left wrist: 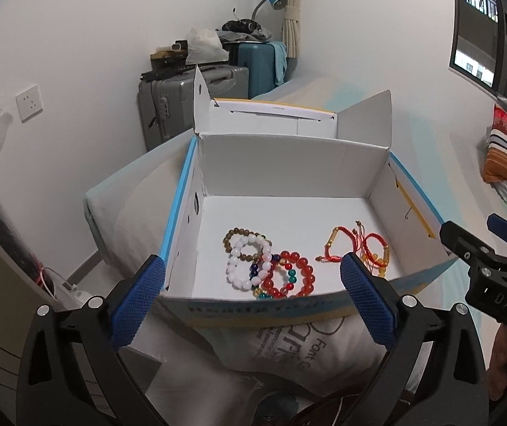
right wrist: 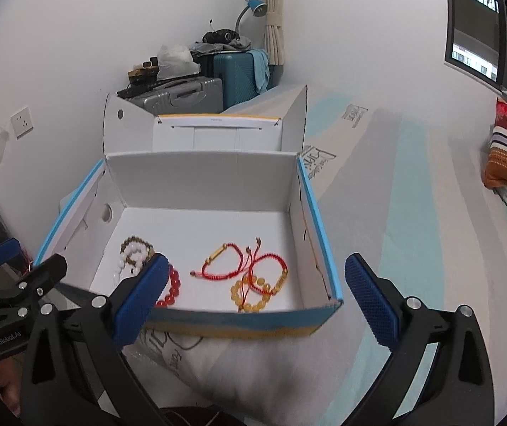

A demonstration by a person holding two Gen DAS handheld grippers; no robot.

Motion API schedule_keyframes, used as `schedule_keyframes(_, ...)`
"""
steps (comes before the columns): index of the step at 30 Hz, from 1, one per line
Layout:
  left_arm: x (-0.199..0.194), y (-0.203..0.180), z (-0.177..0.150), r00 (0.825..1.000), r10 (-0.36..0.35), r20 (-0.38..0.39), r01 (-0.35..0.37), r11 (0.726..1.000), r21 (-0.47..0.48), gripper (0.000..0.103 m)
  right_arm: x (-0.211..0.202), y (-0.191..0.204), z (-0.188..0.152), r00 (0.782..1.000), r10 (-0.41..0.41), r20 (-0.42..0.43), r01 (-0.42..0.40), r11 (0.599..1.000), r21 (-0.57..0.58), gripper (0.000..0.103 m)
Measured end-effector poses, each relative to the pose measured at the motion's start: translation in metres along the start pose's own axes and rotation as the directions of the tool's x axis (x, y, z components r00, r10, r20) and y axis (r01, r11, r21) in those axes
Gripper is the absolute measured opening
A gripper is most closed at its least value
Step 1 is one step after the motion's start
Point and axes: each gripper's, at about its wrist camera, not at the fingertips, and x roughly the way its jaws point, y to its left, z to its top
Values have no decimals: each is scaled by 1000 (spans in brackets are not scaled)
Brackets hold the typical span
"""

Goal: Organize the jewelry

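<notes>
1. The open cardboard box (left wrist: pixel 289 220) sits on the bed straight ahead of both my tongs, its near wall just past my fingertips and its lid flaps standing at the far side.
2. My left gripper (left wrist: pixel 253 294) is spread wide and holds nothing; ahead of it lie the bead bracelets: white (left wrist: pixel 244 262), brown (left wrist: pixel 234 241), red (left wrist: pixel 289 273).
3. My right gripper (right wrist: pixel 253 294) is also wide open and empty; the red cord bracelets (right wrist: pixel 243 262) and amber bead bracelet (right wrist: pixel 250 293) lie ahead between its fingers, so it is nearer them.
4. The cords seem tangled together, though I can't be sure; the gold tube (right wrist: pixel 218 252) runs diagonally.
</notes>
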Motion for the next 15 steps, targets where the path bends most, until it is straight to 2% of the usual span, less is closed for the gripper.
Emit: schedule_keyframes(15, 3, -1, -25, 1000, -12, -22, 12, 1000, -7, 97, 3, 1, -28, 1000, 0, -22, 1, 1000, 17, 95)
